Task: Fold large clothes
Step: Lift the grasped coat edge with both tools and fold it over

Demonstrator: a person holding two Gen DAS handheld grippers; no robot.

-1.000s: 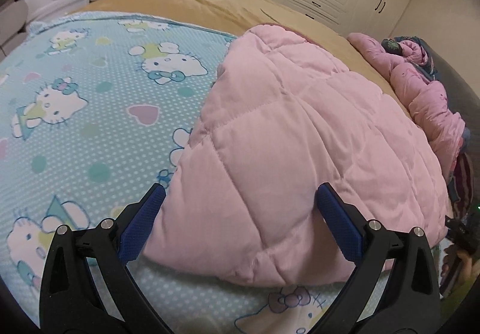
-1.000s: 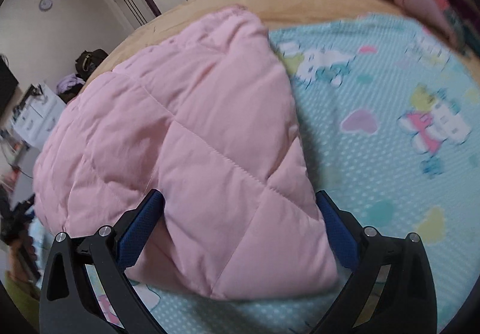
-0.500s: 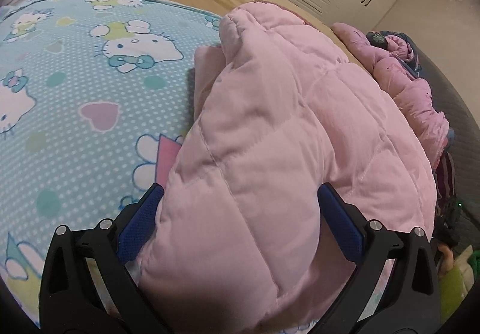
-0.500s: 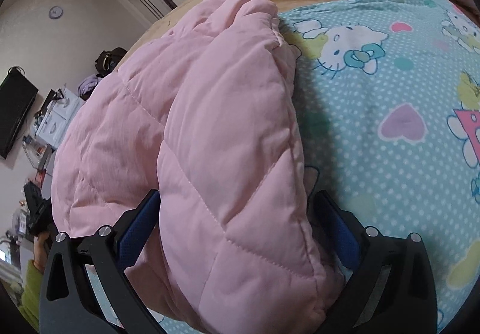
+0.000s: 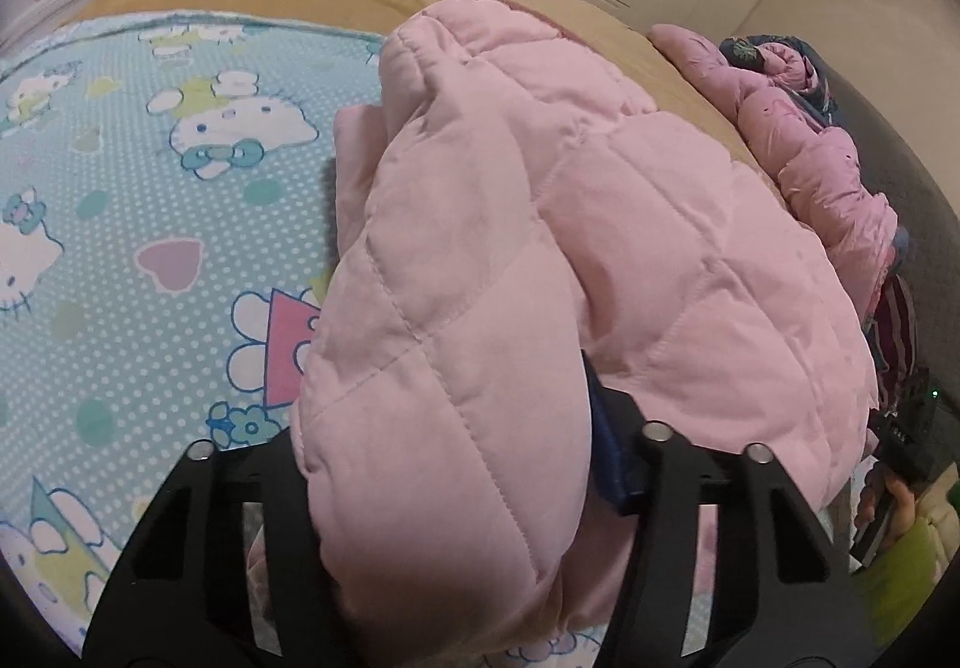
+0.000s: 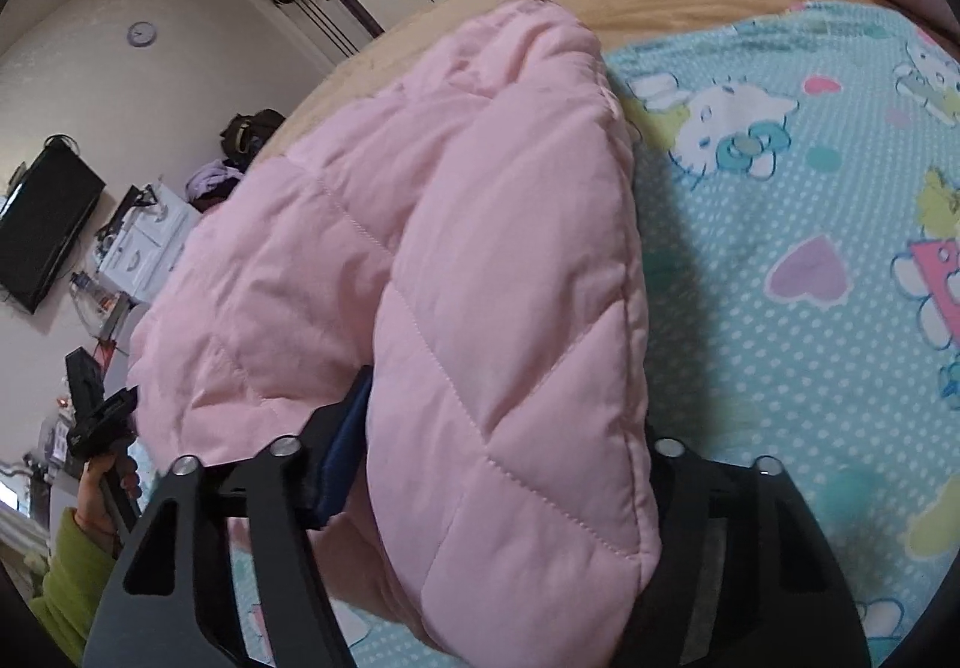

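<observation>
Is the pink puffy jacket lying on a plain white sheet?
No, the pink quilted jacket lies on a blue dotted sheet printed with cartoon cats and hearts.

No readable text, label, brand or number shows in either view. The blue sheet carries only cartoon cats, hearts and dots, and the round wall clock is too small to read.

Soft indoor light, fisheye-warped edges
</observation>
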